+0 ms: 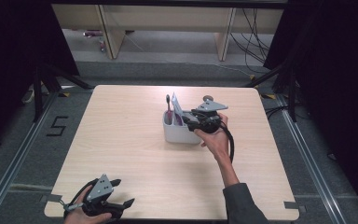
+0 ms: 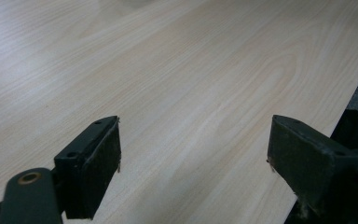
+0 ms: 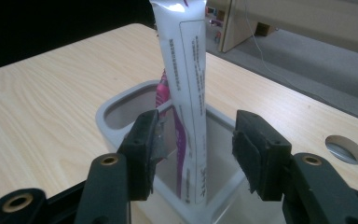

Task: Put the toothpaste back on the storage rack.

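White tube (image 3: 186,93) between open right tongs (image 3: 196,154)

High view looks down on the table (image 1: 135,154); gripper views skim it closely.

A: What sits mid-frame?
B: A white holder (image 1: 179,131) on the wooden table (image 1: 121,140), with a white-and-pink tube (image 1: 177,111) and a dark-handled brush (image 1: 168,106) standing in it.
A: And the grippers?
B: The right gripper (image 1: 192,119) is at the holder's right side. The left gripper (image 1: 121,193), jaws apart, rests at the lower left edge.
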{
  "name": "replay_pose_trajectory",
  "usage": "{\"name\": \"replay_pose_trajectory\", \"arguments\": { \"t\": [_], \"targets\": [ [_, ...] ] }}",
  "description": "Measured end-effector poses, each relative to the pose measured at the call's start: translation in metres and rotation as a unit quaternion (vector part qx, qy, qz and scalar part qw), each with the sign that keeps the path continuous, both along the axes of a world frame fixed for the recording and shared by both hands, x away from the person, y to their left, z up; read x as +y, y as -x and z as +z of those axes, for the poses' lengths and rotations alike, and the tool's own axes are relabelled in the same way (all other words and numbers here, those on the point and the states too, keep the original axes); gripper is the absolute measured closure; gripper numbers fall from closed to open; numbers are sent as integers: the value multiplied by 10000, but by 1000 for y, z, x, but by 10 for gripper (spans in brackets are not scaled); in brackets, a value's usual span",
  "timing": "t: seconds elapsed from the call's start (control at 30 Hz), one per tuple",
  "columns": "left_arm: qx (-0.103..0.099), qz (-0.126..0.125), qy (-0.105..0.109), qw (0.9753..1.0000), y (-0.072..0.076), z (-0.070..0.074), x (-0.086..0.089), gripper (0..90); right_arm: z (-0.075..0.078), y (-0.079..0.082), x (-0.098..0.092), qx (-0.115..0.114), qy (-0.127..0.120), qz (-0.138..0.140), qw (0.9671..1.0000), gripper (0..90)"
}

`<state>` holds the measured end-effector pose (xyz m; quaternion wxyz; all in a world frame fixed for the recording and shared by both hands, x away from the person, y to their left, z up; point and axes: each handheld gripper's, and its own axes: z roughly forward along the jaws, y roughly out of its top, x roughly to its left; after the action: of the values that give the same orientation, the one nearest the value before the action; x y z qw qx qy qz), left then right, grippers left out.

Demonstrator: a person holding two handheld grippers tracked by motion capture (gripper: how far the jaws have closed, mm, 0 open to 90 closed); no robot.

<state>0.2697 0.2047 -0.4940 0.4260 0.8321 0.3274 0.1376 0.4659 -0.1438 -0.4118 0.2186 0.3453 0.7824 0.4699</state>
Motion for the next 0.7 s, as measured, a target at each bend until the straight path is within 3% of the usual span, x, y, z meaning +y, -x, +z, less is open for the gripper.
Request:
{"name": "replay_pose_trajectory", "arguments": {
  "t": [0.03, 0.13, 0.17, 0.23, 0.27, 0.3, 0.57, 0.6, 0.7],
  "targets": [
    [0, -1, -3, 10000, 0, 0, 0, 168, -1, 2, -3, -84, -59, 13, 9999, 514],
    [-38, 59, 44, 10000, 1, -1, -1, 168, -2, 11, -12, 54, -174, -31, 9998, 505],
    [-63, 13, -123, 9999, 0, 0, 1, 168, -2, 15, -14, 40, -173, -15, 9998, 503],
    [-40, 20, -162, 9999, 0, 0, 2, 168, -2, 23, -18, 77, -224, -16, 9997, 495],
    [-46, 46, -20, 10000, 0, -1, 1, 168, -2, 27, -20, 69, -217, 22, 9997, 494],
    [-20, 56, -35, 10000, 0, 0, 1, 168, -2, 31, -21, 38, -272, 43, 9996, 495],
    [-9, 82, 28, 10000, 0, 0, 2, 168, -1, 47, -23, 124, -205, 234, 9994, 488],
    [-38, 3, -169, 9999, -1, 1, 4, 168, -2, 47, -23, 120, -226, 310, 9992, 488],
    [-42, 82, -7, 10000, 0, 0, 2, 168, -3, 51, -24, 134, -171, 235, 9995, 486]
  ]
}}
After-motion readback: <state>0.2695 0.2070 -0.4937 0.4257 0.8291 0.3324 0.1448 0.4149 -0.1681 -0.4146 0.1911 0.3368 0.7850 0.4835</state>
